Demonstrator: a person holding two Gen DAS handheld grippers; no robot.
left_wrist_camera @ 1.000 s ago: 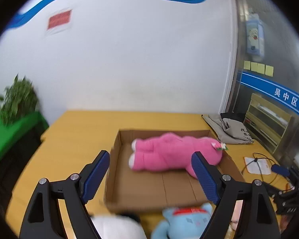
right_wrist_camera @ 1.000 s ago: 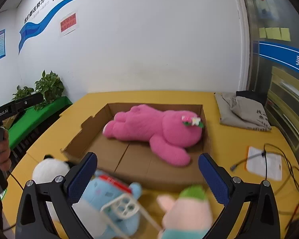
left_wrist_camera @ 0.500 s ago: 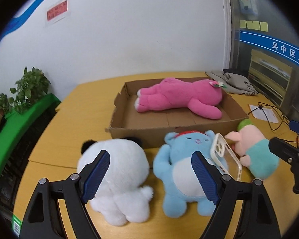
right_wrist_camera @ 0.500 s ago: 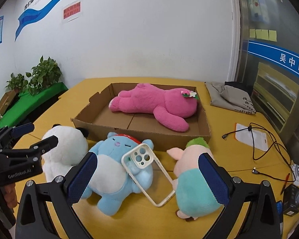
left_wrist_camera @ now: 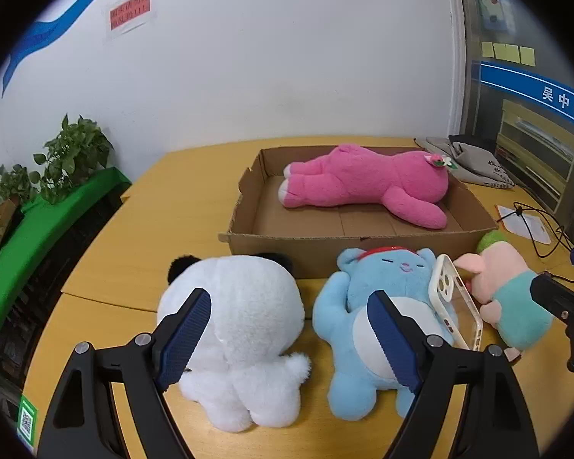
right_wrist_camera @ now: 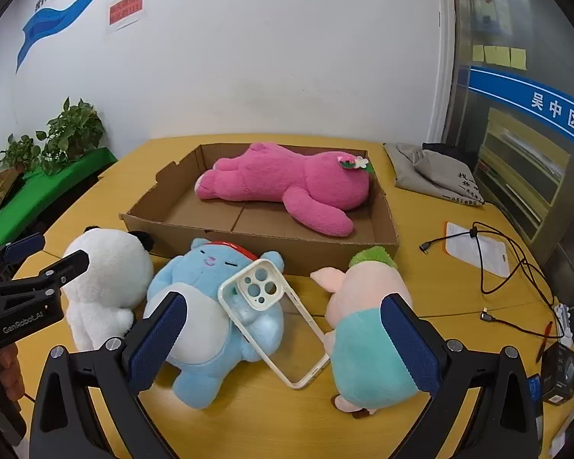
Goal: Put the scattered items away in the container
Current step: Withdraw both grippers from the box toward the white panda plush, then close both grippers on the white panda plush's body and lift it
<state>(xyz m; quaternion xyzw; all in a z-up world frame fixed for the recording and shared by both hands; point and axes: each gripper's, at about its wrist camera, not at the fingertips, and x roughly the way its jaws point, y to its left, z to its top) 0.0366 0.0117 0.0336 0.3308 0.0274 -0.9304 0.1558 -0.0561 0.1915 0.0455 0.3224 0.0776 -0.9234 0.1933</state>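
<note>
Both tools have pulled back from the box [right_wrist_camera: 379,246] in the last second; left tool [left_wrist_camera: 287,338] and right tool [right_wrist_camera: 283,338] spread, empty. Pink plush [right_wrist_camera: 287,187] boxed. Panda [left_wrist_camera: 237,325], blue plush [right_wrist_camera: 210,306], phone case [right_wrist_camera: 275,317], pig [right_wrist_camera: 367,329] on desk [right_wrist_camera: 440,298] at box's 6 o'clock, next pick pending.

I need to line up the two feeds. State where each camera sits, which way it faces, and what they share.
Left wrist: on the left tool, facing forward over the white panda plush toward the cardboard box; its own open fingers show, the right tool at the right edge.
Right wrist: on the right tool, facing the phone case and pig plush; the left tool enters left.
Shared: box, pink plush, blue plush.
</note>
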